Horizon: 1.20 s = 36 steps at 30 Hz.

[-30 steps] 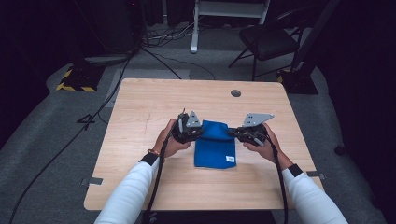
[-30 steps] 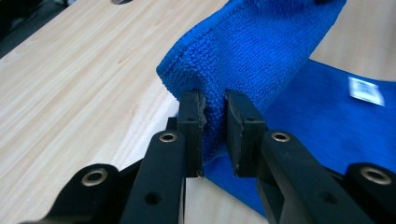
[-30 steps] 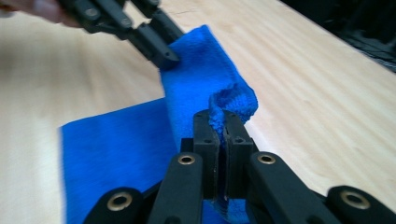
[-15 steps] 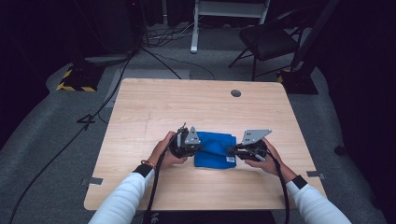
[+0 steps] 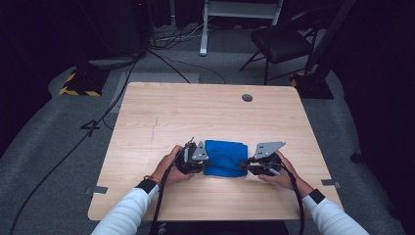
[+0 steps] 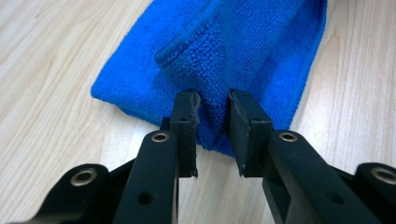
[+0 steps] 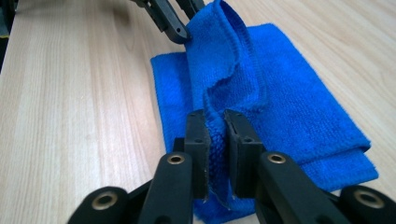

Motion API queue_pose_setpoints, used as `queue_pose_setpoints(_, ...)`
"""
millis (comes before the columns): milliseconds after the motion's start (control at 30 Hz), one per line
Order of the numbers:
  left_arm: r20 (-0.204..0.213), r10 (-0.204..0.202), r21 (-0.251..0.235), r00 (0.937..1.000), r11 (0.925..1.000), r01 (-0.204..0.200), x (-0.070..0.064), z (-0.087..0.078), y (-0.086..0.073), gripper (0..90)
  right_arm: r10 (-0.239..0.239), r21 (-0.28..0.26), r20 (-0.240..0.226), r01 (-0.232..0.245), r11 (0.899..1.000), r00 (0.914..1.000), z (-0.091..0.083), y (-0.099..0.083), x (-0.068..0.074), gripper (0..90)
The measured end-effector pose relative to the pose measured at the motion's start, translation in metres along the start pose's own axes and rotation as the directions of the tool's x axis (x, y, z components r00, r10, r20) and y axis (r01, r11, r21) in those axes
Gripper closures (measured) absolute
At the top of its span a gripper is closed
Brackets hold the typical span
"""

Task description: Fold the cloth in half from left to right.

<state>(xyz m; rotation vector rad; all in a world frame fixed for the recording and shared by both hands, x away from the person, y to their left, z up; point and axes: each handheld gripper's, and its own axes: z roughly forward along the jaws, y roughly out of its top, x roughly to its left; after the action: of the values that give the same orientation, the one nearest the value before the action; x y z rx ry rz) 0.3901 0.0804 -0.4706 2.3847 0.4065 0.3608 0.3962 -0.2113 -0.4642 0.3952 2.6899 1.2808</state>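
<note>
Both grippers clamp the blue cloth point(image 5: 224, 157) lying on the table point(image 5: 205, 112).
From my station, left gripper point(image 6: 212, 123) pinches a raised fold between its jaws; right gripper point(image 7: 214, 140) view alone shows the ridge running ahead to the opposite jaws.

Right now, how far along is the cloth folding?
The blue cloth already lies in stacked layers on the table, so at least one fold looks done. In hand: the left claw and the right claw each pinch an edge of the top layer, lifted off the layers beneath. Probably left: laying that edge over and letting go.
</note>
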Motion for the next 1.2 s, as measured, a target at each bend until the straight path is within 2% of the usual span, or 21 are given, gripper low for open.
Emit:
queue_pose_setpoints(233,0.026,-0.007,0.003,0.9996,1.0000,0.007,-0.007,-0.005,-0.006,70.0,0.001,0.016,-0.004,0.000,1.000,1.0000,-0.003,-0.005,0.005,74.8)
queue_pose_setpoints(300,0.015,-0.003,0.012,0.9999,0.9999,0.003,-0.011,-0.007,-0.007,67.4,-0.001,0.020,-0.006,0.001,1.000,1.0000,-0.004,-0.007,0.006,74.1)
queue_pose_setpoints(367,0.019,-0.015,0.010,0.9997,0.9998,0.015,-0.014,-0.008,-0.008,62.1,-0.006,0.024,-0.012,0.007,1.000,0.9999,-0.006,-0.009,0.009,72.7)
queue_pose_setpoints(400,0.019,-0.020,0.012,0.9996,0.9997,0.019,-0.015,-0.009,-0.008,54.9,-0.002,0.022,-0.014,0.002,1.000,0.9999,-0.009,-0.009,0.012,69.3)
queue_pose_setpoints(433,0.018,-0.029,0.009,0.9994,0.9995,0.029,-0.016,-0.010,-0.009,54.9,-0.002,0.022,-0.014,0.002,1.000,0.9999,-0.009,-0.009,0.012,69.3)
queue_pose_setpoints(467,0.019,-0.036,0.004,0.9992,0.9993,0.036,-0.017,-0.011,-0.008,49.8,-0.005,0.017,-0.011,0.005,1.000,0.9999,-0.013,-0.010,0.014,67.0)
queue_pose_setpoints(600,0.014,-0.085,-0.022,0.9963,0.9961,0.085,-0.012,-0.018,-0.007,46.0,-0.006,0.000,-0.004,0.006,1.000,1.0000,-0.019,-0.010,0.016,62.0)
queue_pose_setpoints(667,0.004,-0.096,-0.035,0.9954,0.9948,0.096,-0.011,-0.021,-0.007,43.7,0.005,-0.020,0.017,-0.005,1.000,0.9998,-0.027,-0.008,0.015,56.6)
queue_pose_setpoints(800,-0.012,-0.091,-0.031,0.9958,0.9954,0.090,-0.010,-0.024,-0.007,41.5,0.021,-0.039,0.047,-0.020,0.999,0.9987,-0.032,-0.007,0.012,53.3)
queue_pose_setpoints(867,-0.039,-0.101,-0.032,0.9941,0.9945,0.100,-0.007,-0.025,-0.008,37.4,0.033,-0.043,0.068,-0.030,0.999,0.9972,-0.033,-0.008,0.009,48.8)
queue_pose_setpoints(933,-0.047,-0.136,-0.054,0.9895,0.9895,0.134,0.000,-0.026,-0.008,32.4,0.053,-0.027,0.094,-0.051,0.998,0.9941,-0.029,-0.009,0.006,43.9)
queue_pose_setpoints(1033,-0.078,-0.190,-0.079,0.9786,0.9797,0.184,0.011,-0.025,-0.005,27.5,0.069,-0.020,0.108,-0.067,0.998,0.9918,-0.025,-0.010,0.003,40.8)
queue_pose_setpoints(1067,-0.086,-0.198,-0.085,0.9765,0.9780,0.190,0.012,-0.024,-0.003,26.1,0.074,-0.009,0.132,-0.073,0.997,0.9885,-0.021,-0.011,0.001,37.4)
queue_pose_setpoints(1133,-0.057,-0.207,-0.092,0.9766,0.9752,0.202,0.014,-0.019,0.002,23.3,0.082,-0.001,0.147,-0.082,0.997,0.9857,-0.016,-0.011,-0.001,35.1)
queue_pose_setpoints(1200,-0.035,-0.182,-0.073,0.9827,0.9811,0.179,0.010,-0.012,0.006,22.1,0.086,0.005,0.152,-0.088,0.996,0.9846,-0.014,-0.011,-0.002,34.6)
